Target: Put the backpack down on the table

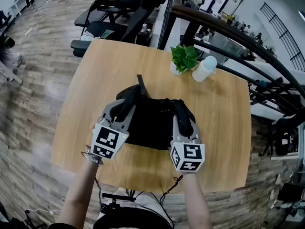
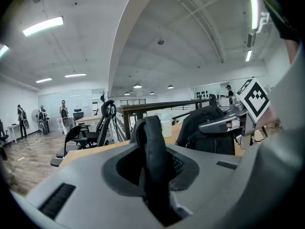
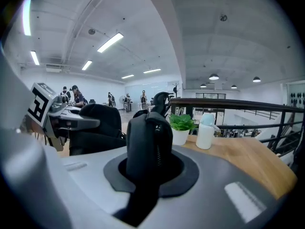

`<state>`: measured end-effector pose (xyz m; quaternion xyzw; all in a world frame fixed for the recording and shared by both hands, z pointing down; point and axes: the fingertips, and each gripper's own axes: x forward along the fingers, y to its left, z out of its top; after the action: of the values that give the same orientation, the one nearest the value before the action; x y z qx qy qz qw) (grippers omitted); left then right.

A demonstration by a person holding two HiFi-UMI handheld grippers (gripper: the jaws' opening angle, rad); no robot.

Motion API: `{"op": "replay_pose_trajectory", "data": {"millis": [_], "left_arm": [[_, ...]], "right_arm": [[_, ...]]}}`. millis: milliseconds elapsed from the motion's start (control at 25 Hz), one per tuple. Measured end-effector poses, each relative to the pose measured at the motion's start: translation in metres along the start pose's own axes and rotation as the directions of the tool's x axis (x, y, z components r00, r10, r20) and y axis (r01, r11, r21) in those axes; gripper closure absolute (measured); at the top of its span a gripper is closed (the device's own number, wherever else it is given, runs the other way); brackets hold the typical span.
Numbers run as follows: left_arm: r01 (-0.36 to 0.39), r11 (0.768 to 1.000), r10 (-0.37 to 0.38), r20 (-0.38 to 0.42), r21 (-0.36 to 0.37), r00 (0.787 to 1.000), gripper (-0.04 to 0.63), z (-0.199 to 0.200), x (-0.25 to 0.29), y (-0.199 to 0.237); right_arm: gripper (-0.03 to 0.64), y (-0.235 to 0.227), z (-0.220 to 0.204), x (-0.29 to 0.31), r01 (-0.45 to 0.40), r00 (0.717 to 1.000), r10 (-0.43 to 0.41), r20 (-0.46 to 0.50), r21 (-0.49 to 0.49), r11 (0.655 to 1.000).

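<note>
A black backpack [image 1: 152,123] is over the middle of the wooden table [image 1: 95,75]; I cannot tell whether its base rests on the wood. My left gripper [image 1: 123,109] is shut on the bag's left shoulder strap [image 2: 151,147], which stands upright between the jaws. My right gripper [image 1: 183,120] is shut on the bag's right padded strap [image 3: 147,142], which has a zipper along it. In the left gripper view the right gripper [image 2: 228,124] is alongside the bag's body [image 2: 207,130]. The left gripper [image 3: 62,118] shows at the left of the right gripper view.
A small potted plant [image 1: 183,60] and a white bottle [image 1: 204,68] stand at the table's far edge, beyond the bag. Black office chairs [image 1: 114,13] are behind the table and a dark railing [image 1: 228,37] runs along the right. The person's arms reach over the near edge.
</note>
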<state>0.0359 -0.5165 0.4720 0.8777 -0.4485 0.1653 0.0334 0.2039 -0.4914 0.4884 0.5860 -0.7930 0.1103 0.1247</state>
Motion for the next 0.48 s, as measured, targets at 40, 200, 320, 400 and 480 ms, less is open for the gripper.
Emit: {"op": "replay_pose_trajectory", "data": {"millis": [40, 200, 320, 400, 480], "left_arm": [[0.004, 1.000, -0.004, -0.008, 0.001, 1.000, 0.529, -0.003, 0.002, -0.001], [0.019, 1.000, -0.019, -0.040, 0.006, 0.999, 0.531, -0.015, 0.011, -0.004], [0.026, 1.000, -0.026, -0.054, 0.003, 0.998, 0.531, -0.021, 0.013, -0.008], [0.033, 0.999, -0.032, -0.063, 0.005, 0.998, 0.531, -0.024, 0.017, -0.011], [0.040, 0.999, -0.039, -0.073, 0.005, 0.997, 0.531, -0.029, 0.021, -0.012]], "right_arm": [[0.557, 0.001, -0.004, 0.001, -0.001, 1.000, 0.001, -0.010, -0.011, 1.000], [0.555, 0.000, -0.021, 0.008, -0.009, 0.998, 0.008, -0.056, -0.025, 1.000], [0.554, 0.001, -0.033, 0.011, -0.015, 0.996, 0.011, -0.086, -0.037, 0.999], [0.554, 0.000, -0.039, 0.012, -0.016, 0.995, 0.013, -0.096, -0.039, 0.999], [0.552, 0.000, -0.044, 0.015, -0.023, 0.995, 0.019, -0.102, -0.035, 0.999]]}}
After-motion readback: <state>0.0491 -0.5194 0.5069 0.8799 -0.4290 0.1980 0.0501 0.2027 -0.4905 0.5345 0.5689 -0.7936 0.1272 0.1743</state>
